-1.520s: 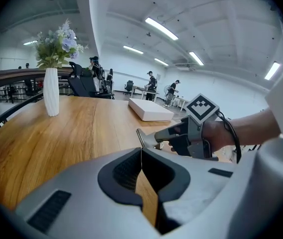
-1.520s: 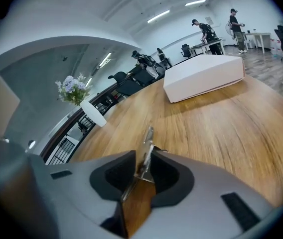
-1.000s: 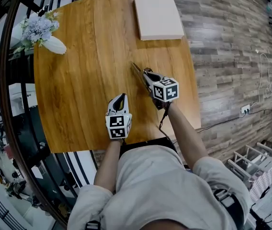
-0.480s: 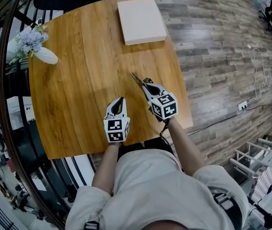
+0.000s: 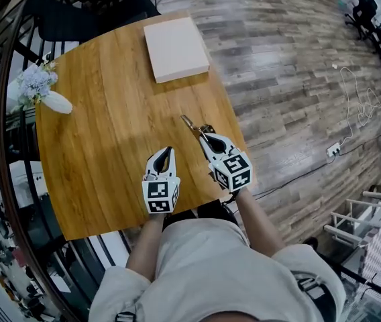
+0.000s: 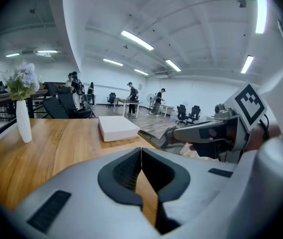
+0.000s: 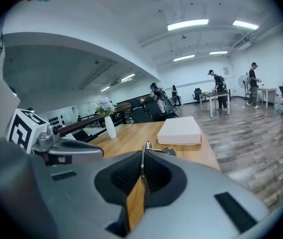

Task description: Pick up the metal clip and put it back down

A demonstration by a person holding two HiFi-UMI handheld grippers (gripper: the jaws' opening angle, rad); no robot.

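Observation:
The metal clip point(image 5: 190, 125) is a thin silver piece with a dark end. It sticks out ahead of my right gripper point(image 5: 204, 138), which is shut on it near the table's right edge. In the right gripper view the clip's flat strip point(image 7: 142, 159) stands pinched between the pads, its far end point(image 7: 169, 152) poking out beyond them. The left gripper view shows the clip point(image 6: 150, 136) held slightly above the wood. My left gripper point(image 5: 166, 151) is shut with nothing in it, a short way left of the right one; its jaws meet in a thin line point(image 6: 141, 166).
The round wooden table point(image 5: 110, 133) carries a flat white box point(image 5: 176, 48) at the far side and a white vase of pale flowers point(image 5: 39, 89) at the far left. The table's edge and plank floor point(image 5: 291, 106) lie just right of my right gripper. Dark chairs stand on the left.
My right gripper, still shut on the clip, has drawn back a little toward the person. The left gripper has hardly moved. The head view has tilted, so the table sits lower in the picture.

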